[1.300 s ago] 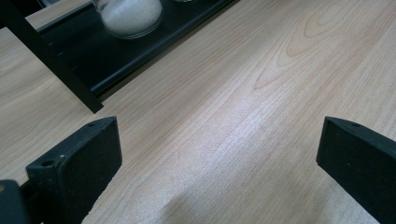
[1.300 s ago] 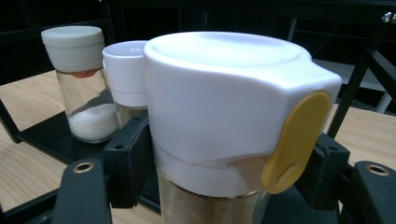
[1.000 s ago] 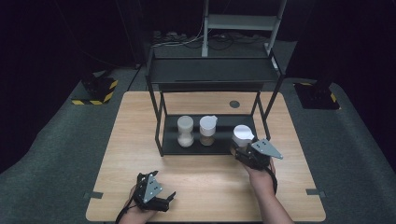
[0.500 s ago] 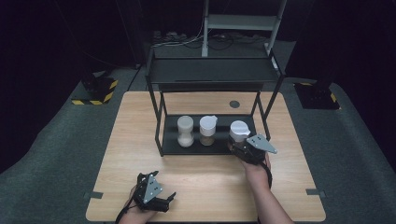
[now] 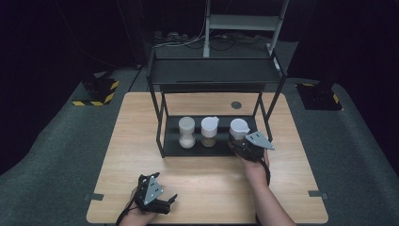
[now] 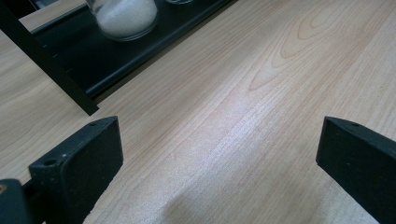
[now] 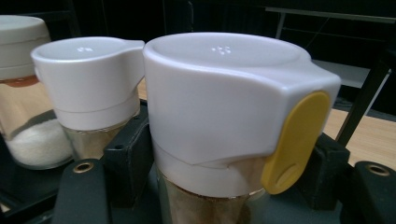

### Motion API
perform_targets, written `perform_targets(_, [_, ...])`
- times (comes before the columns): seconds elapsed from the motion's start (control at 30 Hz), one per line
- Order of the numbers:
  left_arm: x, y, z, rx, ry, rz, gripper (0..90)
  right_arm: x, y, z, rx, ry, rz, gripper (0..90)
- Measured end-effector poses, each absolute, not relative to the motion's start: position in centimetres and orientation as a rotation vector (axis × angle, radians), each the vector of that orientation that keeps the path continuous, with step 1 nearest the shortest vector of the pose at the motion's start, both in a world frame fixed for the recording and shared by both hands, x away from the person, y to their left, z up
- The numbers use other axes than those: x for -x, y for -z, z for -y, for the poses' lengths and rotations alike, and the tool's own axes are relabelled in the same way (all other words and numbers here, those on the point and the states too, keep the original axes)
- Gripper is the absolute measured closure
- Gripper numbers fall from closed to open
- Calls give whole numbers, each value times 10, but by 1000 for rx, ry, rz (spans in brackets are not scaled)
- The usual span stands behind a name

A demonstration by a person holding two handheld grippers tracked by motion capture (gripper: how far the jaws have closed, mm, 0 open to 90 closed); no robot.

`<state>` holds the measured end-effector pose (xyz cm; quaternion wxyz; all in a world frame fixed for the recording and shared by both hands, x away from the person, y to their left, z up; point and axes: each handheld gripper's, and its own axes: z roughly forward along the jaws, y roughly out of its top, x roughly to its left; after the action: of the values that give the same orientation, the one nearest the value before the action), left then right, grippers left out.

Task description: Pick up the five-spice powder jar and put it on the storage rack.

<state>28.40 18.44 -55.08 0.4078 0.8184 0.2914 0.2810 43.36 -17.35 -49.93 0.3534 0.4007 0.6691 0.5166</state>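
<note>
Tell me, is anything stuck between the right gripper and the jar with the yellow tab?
No. The right gripper is shut directly on the yellow-tabbed jar; its black pads press the glass below the white lid. The neighbouring jar stands beside it, not in between.

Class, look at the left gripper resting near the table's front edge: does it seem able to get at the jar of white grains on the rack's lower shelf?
Probably yes: the left gripper stands open, with bare table leading to the white-grain jar.
</note>
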Motion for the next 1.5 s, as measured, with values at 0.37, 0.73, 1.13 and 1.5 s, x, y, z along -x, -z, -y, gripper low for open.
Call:
perform_targets(0.37, [-284, 551, -185, -2057, -704, -729, 8, -448, 505, 170, -1059, -1326, -1715, 302])
perform_targets(0.73, [-284, 551, -186, -2053, -700, -732, 8, -455, 508, 168, -1067, -1315, -1712, 302])
perform_targets(1.13, [-284, 550, -186, -2049, -701, -730, 8, -458, 512, 166, -1077, -1307, -1711, 302])
perform_targets(1.5, [-284, 550, -186, -2053, -702, -729, 8, -456, 515, 168, -1081, -1322, -1695, 301])
